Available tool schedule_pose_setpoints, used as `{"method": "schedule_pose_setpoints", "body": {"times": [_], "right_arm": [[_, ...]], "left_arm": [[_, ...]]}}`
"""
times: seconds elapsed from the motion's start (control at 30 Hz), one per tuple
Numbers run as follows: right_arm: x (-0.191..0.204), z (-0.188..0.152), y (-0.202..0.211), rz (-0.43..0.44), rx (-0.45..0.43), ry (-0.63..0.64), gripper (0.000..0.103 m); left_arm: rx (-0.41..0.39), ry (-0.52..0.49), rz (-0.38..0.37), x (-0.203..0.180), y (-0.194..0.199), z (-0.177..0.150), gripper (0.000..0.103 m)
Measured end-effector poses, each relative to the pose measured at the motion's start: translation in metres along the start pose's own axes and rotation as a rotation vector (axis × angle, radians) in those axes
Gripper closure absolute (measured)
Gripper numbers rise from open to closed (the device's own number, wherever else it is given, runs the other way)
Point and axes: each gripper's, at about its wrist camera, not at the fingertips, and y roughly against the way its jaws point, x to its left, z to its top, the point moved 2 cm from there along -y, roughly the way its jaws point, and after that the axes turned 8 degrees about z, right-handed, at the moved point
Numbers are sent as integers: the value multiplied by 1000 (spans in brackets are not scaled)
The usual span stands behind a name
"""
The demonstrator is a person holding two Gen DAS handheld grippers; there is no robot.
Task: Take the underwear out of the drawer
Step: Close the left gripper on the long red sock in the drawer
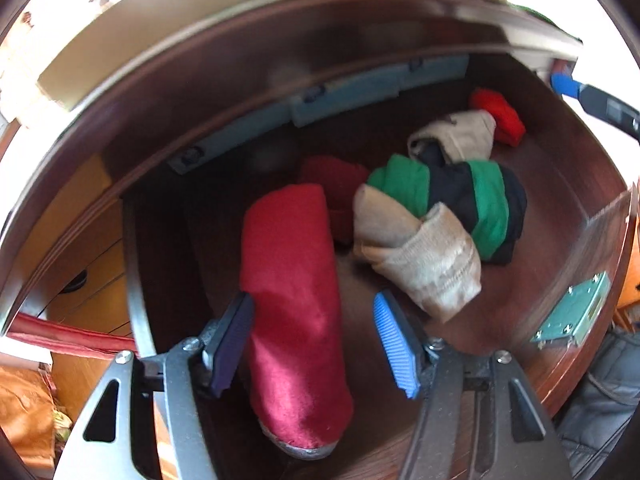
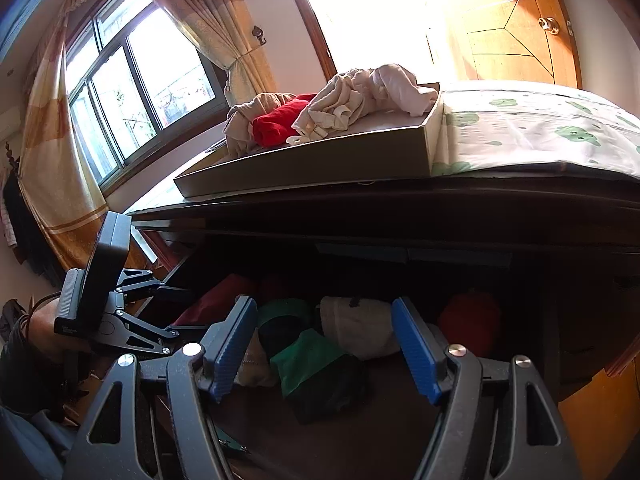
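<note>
The dark wooden drawer (image 1: 560, 208) stands open with several rolled garments in it. In the left wrist view a long red roll (image 1: 292, 280) lies between the fingers of my left gripper (image 1: 314, 300), which is open; the dark left pad is at its side and the blue right pad (image 1: 394, 340) is apart from it. Beside it lie a beige roll (image 1: 424, 264), a green and black roll (image 1: 476, 200), another beige roll (image 1: 456, 136) and a small red one (image 1: 500, 116). My right gripper (image 2: 324, 308) hangs open over the drawer's front, holding nothing.
On the cabinet top a flat grey tray (image 2: 320, 160) holds loose beige and red garments (image 2: 340, 108). A patterned cloth (image 2: 540, 132) covers the top to the right. A window with curtains (image 2: 132, 92) is at the left, a wooden door (image 2: 516, 28) at the right.
</note>
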Motion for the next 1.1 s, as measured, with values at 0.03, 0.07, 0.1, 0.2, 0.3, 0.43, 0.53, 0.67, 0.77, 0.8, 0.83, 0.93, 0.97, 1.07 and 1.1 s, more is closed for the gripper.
{"method": "schedule_pose_setpoints", "body": {"times": [0.03,0.07,0.1,0.2,0.3,0.43,0.53,0.67,0.77,0.8,0.83,0.93,0.97,1.07,1.1], "right_arm": [[0,-1,0,1,-2,0,31],[1,-1,1,2,-4,0,31],[1,-1,1,3,-6,1,31],[2,-3,2,4,-9,7,31],[4,-5,2,-5,-8,20,31],[7,-6,5,-31,-12,52,31],[10,-6,6,-45,-12,78,30],[10,-9,3,-39,-3,78,30],[12,-10,0,-35,8,82,30],[13,-11,0,-33,9,85,30],[14,-11,0,-30,9,88,30],[16,-11,2,-28,4,96,30],[16,-11,2,-30,2,99,30],[17,-11,3,-34,8,108,30],[18,-11,3,-38,12,116,30]], "left_arm": [[12,-5,-8,-1,-2,1,41],[21,-5,-14,-2,-4,2,41],[31,-7,-16,-2,-6,3,42],[57,-26,-30,-5,-11,5,42],[79,-44,-51,-7,-17,8,42],[104,-25,-67,-6,-24,14,42],[89,-11,18,1,-23,18,43],[94,18,12,8,-28,19,42],[132,-19,2,6,-37,22,42],[140,-36,7,4,-39,23,41],[148,-49,13,4,-42,25,40],[155,-70,12,1,-46,29,38],[148,-61,9,1,-47,31,39],[120,-54,39,-3,-43,26,70],[114,-54,39,-4,-43,25,71]]}}
